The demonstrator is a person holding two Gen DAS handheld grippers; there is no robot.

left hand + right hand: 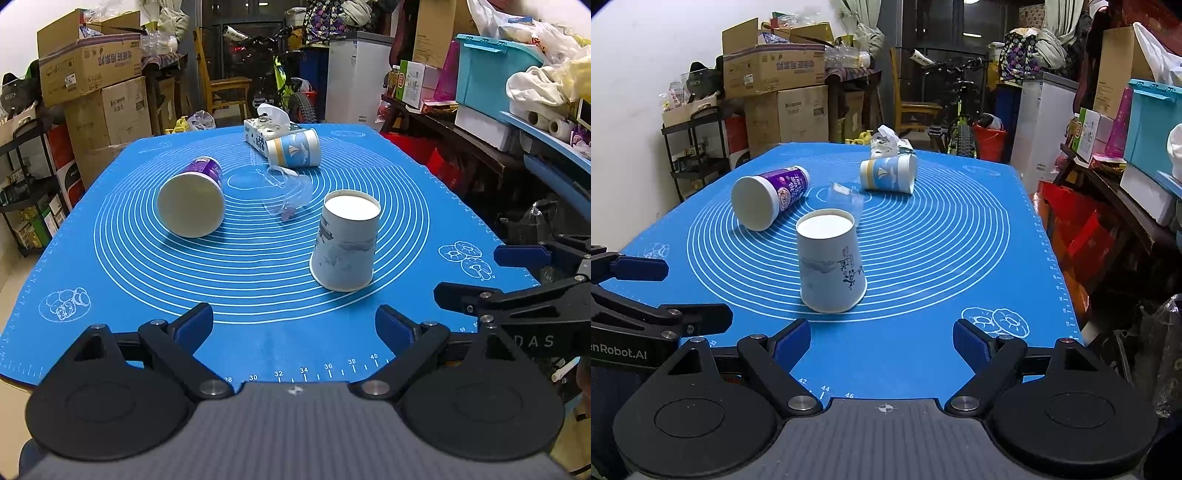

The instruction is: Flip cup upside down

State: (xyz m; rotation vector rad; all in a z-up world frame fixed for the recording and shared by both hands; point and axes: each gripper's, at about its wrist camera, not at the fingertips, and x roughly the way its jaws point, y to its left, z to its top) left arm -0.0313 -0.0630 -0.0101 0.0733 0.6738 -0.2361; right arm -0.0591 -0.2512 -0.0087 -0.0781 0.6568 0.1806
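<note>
The white paper cup (345, 242) is seen mouth-down on the blue mat (258, 343), right of centre in the left view. Black handwriting on its side is only shown in the right view (plain from the left). The left gripper (294, 326) and right gripper (881, 339) are both spread wide, nothing held. A purple cup (768, 197) is lying upper left.

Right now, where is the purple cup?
The purple cup lies on its side at the left of the blue mat, left of the upside-down white cup and a clear plastic cup.
</note>
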